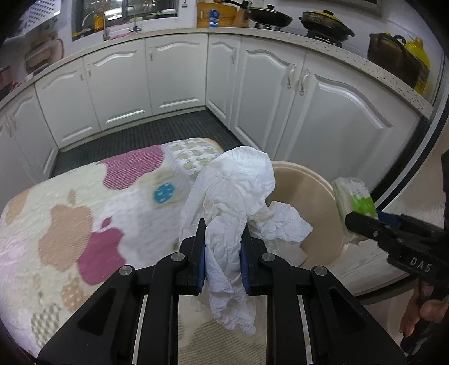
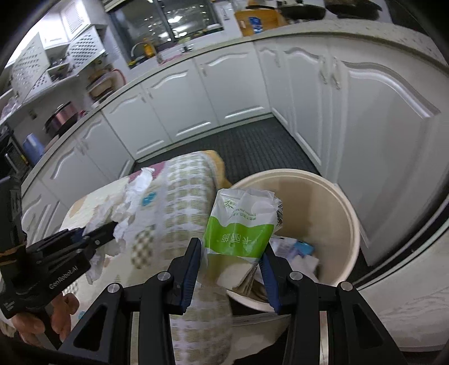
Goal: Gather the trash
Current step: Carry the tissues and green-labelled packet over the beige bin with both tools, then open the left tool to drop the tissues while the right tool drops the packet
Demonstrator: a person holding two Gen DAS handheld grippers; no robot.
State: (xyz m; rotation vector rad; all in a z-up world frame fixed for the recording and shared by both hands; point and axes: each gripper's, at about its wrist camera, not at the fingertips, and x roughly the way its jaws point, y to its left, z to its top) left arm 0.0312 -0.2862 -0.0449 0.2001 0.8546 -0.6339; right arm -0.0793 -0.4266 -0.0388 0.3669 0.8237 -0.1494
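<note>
My left gripper (image 1: 223,238) is shut on a crumpled white tissue (image 1: 233,196) and holds it above the patterned cloth, beside the beige bin (image 1: 317,193). It also shows in the right wrist view (image 2: 112,227), with the tissue (image 2: 132,202). My right gripper (image 2: 231,252) is shut on a green and white tissue packet (image 2: 241,227), held over the rim of the beige bin (image 2: 331,205). The packet (image 1: 355,199) and right gripper (image 1: 356,221) show at the bin's right side in the left wrist view. Crumpled paper (image 1: 283,224) lies inside the bin.
A cloth with apple patterns (image 1: 84,210) covers the surface at left. White kitchen cabinets (image 1: 174,78) line the back and right, with a dark floor mat (image 1: 157,134) in front. Pots (image 1: 325,22) stand on the counter.
</note>
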